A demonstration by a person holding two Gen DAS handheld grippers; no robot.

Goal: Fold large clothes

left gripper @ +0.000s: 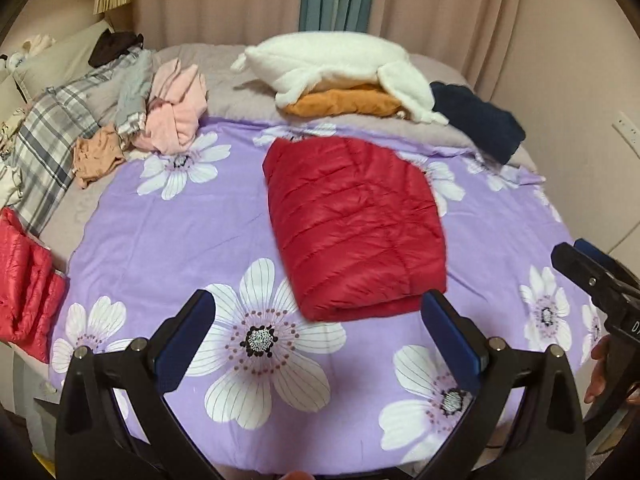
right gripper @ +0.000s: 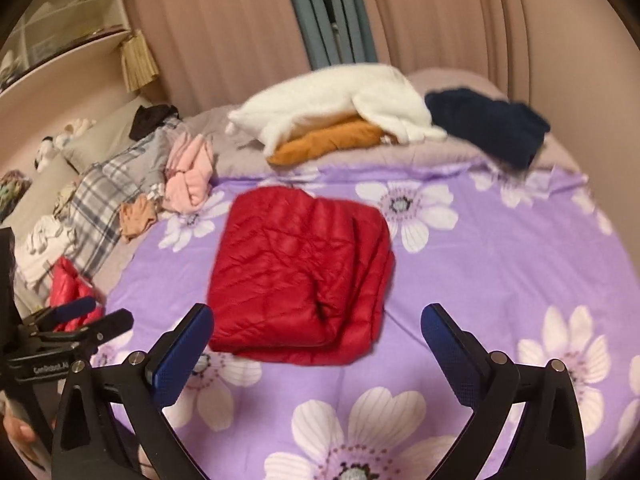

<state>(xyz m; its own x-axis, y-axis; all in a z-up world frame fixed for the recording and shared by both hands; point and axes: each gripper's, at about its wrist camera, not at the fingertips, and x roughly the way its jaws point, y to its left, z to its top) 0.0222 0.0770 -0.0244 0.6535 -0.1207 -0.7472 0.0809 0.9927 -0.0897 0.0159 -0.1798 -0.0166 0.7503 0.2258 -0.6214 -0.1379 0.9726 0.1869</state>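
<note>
A red quilted puffer jacket (left gripper: 352,224) lies folded into a compact rectangle on the purple floral sheet (left gripper: 168,236); it also shows in the right wrist view (right gripper: 300,272). My left gripper (left gripper: 318,312) is open and empty, hovering just in front of the jacket's near edge. My right gripper (right gripper: 318,326) is open and empty, also just short of the jacket's near edge. The right gripper shows at the right edge of the left wrist view (left gripper: 588,264), and the left gripper at the left edge of the right wrist view (right gripper: 88,312).
A second red puffer garment (left gripper: 24,276) lies at the bed's left edge. A heap of pink, plaid and tan clothes (left gripper: 160,112) sits at the back left. A white fleece on an orange garment (left gripper: 340,76) and a navy garment (left gripper: 480,120) lie at the back. Curtains (left gripper: 240,0) hang behind.
</note>
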